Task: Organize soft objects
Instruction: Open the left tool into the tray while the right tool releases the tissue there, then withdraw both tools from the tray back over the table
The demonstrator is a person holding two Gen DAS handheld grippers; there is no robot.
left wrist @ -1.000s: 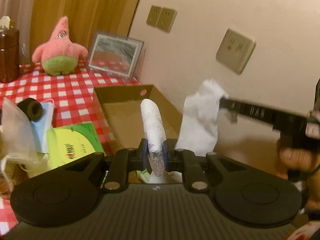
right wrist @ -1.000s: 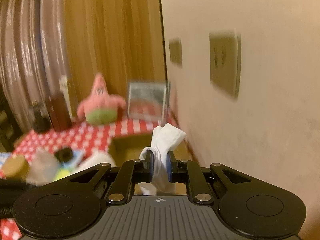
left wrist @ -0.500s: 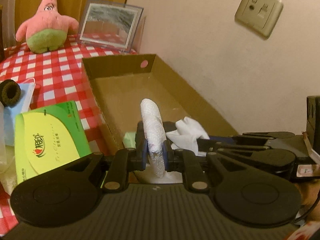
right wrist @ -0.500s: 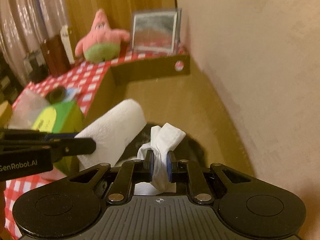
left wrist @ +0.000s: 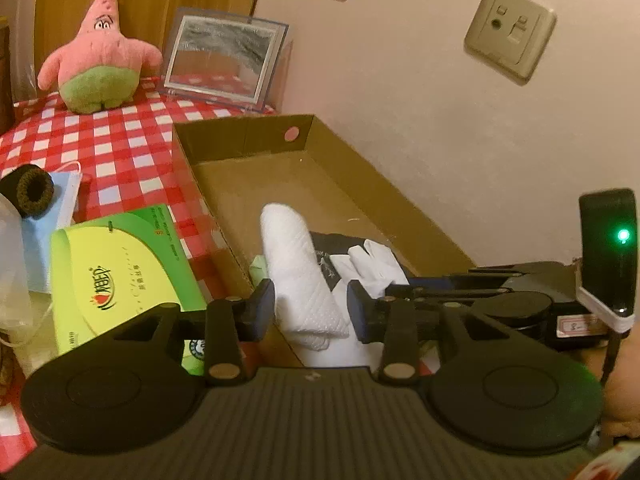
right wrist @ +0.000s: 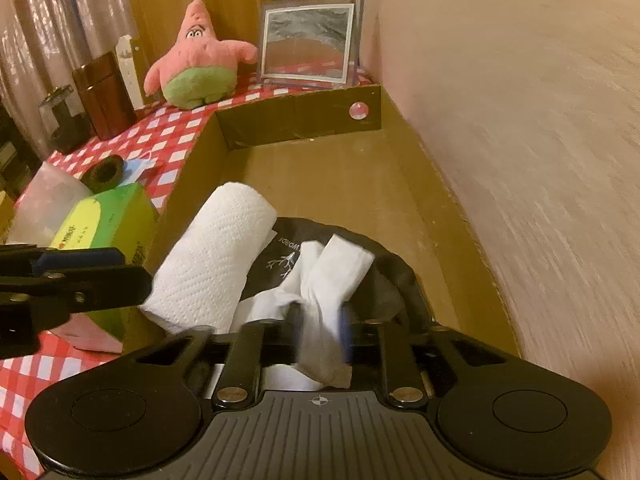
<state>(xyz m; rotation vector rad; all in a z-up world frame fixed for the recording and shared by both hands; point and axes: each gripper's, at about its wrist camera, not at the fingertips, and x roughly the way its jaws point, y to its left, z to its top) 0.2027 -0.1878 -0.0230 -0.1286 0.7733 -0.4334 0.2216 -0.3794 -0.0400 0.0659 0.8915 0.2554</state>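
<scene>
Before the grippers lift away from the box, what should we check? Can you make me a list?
1. Left gripper let go of the paper towel roll: ok, jaws just opened, gaps show at both pads.
2. Right gripper let go of the white socks: cannot tell, jaws just opened but are blurred.
3. Roll inside the cardboard box: ok.
4. Socks resting on the black cloth in the box: ok.
5. Pink starfish toy packed: not ok, it sits on the tablecloth.

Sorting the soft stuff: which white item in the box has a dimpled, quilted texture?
The rolled paper towel, lying by the cardboard box's left wall between the left tool's pads. The white sock beside it is smooth knit and lies on dark fabric.
</scene>
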